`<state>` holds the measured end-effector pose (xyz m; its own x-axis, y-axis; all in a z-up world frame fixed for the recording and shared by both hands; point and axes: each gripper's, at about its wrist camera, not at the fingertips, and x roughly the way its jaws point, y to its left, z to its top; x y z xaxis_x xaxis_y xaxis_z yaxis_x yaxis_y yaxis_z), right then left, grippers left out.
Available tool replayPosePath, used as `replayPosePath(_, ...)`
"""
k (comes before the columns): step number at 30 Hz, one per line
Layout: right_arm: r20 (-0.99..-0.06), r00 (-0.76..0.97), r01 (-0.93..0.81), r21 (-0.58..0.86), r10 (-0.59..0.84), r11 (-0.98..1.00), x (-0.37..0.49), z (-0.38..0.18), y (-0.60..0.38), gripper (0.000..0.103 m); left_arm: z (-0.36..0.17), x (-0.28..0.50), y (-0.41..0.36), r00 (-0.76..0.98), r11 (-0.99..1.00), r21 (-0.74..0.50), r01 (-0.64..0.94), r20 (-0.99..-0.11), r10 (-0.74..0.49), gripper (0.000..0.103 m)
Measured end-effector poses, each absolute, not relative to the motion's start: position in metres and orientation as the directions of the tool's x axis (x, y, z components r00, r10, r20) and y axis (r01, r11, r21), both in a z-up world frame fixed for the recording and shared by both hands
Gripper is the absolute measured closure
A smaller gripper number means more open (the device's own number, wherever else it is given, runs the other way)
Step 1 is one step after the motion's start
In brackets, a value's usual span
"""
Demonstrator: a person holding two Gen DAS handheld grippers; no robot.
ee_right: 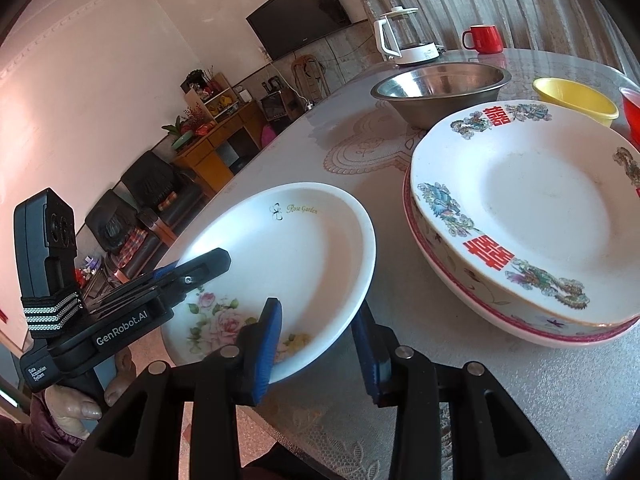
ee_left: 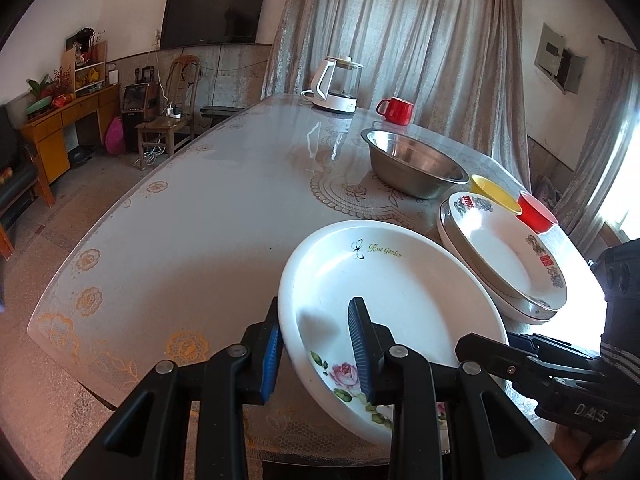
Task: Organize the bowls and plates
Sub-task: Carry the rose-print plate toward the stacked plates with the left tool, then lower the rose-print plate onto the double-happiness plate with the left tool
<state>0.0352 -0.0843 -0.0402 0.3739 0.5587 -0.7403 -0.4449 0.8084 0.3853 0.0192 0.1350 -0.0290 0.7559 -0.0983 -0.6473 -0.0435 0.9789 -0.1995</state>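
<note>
1. Rose Garden plate (ee_left: pixel 392 300): white, with pink roses painted on its near rim and the words "Rose Garden" on its far rim. It is sitting tilted at the near edge of the table (ee_left: pixel 192 232), with both grippers gripping it.
2. Left gripper (ee_left: pixel 316 352): its blue-padded jaws are clenching the Rose Garden plate's near-left rim, one pad outside the rim and one inside the dish.
3. Right gripper (ee_right: pixel 316 344): its jaws are straddling the Rose Garden plate's near-right rim, one blue pad inside the dish and the other under the outer edge, grasping it.
4. Stacked plates (ee_right: pixel 520 208): a double-happiness plate with red characters and dragon motifs is lying on a pink-rimmed plate, just to the right of the Rose Garden plate and apart from it.
5. Steel bowl (ee_left: pixel 416 164): standing upright beyond the Rose Garden plate.
6. Yellow bowl (ee_left: pixel 494 194) and red bowl (ee_left: pixel 536 212): sitting side by side beyond the Rose Garden plate and to its right, past the stacked plates.
7. Glass kettle (ee_left: pixel 338 84) and red mug (ee_left: pixel 396 110): standing far beyond the Rose Garden plate, at the table's far end near the curtain (ee_left: pixel 400 32).
</note>
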Motion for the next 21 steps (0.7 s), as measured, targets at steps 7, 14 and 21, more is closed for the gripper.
replayPosePath(7,-0.709,0.412,-0.456,0.384,0.573,0.803,0.033,-0.024,-0.09,0.066,-0.012,0.013,0.131,0.795,0.974,-0.225,0.001,-0.591,-0.137,0.073)
replayPosePath(14,-0.663,0.481,-0.451,0.375,0.574,0.81,0.029,0.003,-0.105,0.066,0.01,0.026,0.108,0.815,0.971,-0.221,0.092,-0.544,-0.201,0.073)
replayPosePath(21,-0.653,0.55,-0.37,0.369,0.521,0.853,0.036,0.012,-0.139,0.066,0.02,0.055,0.059,0.791,0.952,-0.21,0.225,-0.531,-0.304,0.072)
